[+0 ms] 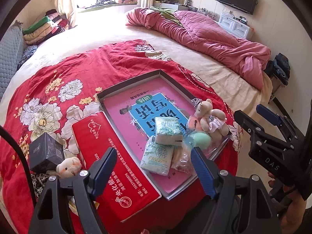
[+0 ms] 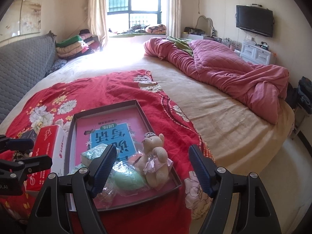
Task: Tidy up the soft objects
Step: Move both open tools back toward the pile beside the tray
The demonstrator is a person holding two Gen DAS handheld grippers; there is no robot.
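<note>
A shallow dark tray (image 1: 134,78) lined with a pink book lies on the red floral blanket (image 1: 78,72). In it are two tissue packs (image 1: 169,130) (image 1: 157,159), a green sponge in plastic wrap (image 1: 200,140), an orange one (image 1: 192,123) and a teddy bear in a pink dress (image 1: 211,118). My left gripper (image 1: 154,172) is open and empty just before the tray's near end. My right gripper (image 2: 151,168) is open and empty, with the bear (image 2: 156,156) and green sponge (image 2: 128,179) between its fingers' lines. A small pale plush (image 1: 68,166) lies left of the tray.
A red tissue box (image 1: 115,167) lies along the tray's left side, a dark small box (image 1: 46,153) beyond it. A crumpled pink quilt (image 2: 234,74) covers the bed's far right. Folded clothes (image 2: 76,44) are stacked by the grey headboard (image 2: 23,66). The bed edge drops off at right.
</note>
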